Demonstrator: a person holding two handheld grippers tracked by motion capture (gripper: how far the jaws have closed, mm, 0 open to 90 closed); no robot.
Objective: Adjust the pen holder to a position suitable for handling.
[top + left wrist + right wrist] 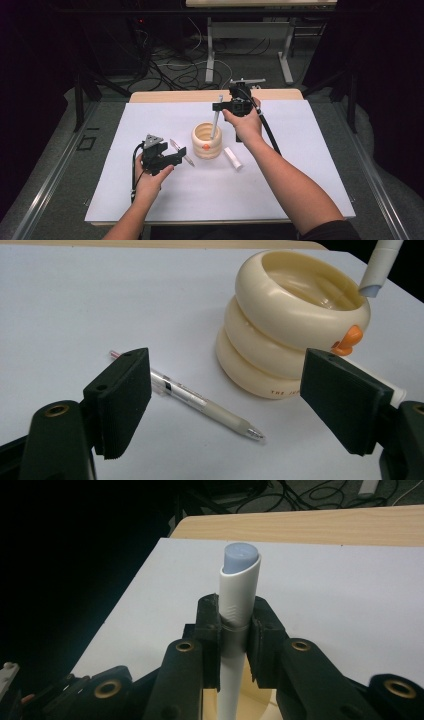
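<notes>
Right tongs (235, 630) clamped tight on a white pen with a grey-blue end (239, 587), jaws pressed to its barrel on both sides. In the high view those right tongs (220, 106) hold that pen (215, 122) nearly upright, its lower end down inside the cream pen holder (206, 141); the tip is hidden by the holder's wall, and in the left gripper view the pen (378, 267) is cut off by the top edge.

Left tongs (225, 405) gaping wide, nothing between the jaws. In the high view the left tongs (181, 152) sit just left of the holder, low over the worktop (150, 200).

The holder (280, 325) is three stacked bulging rings, glossy cream, with a small orange knob low on its front; the print at its base is too small to read.

Count: one holder, three pens or pen-like pieces. One is gripped. A clear pen with a silver tip (200, 401) lies flat just left of the holder, its far end partly behind the left jaw. A white capped tube (232, 158) lies just right of the holder; what it is I cannot tell.
</notes>
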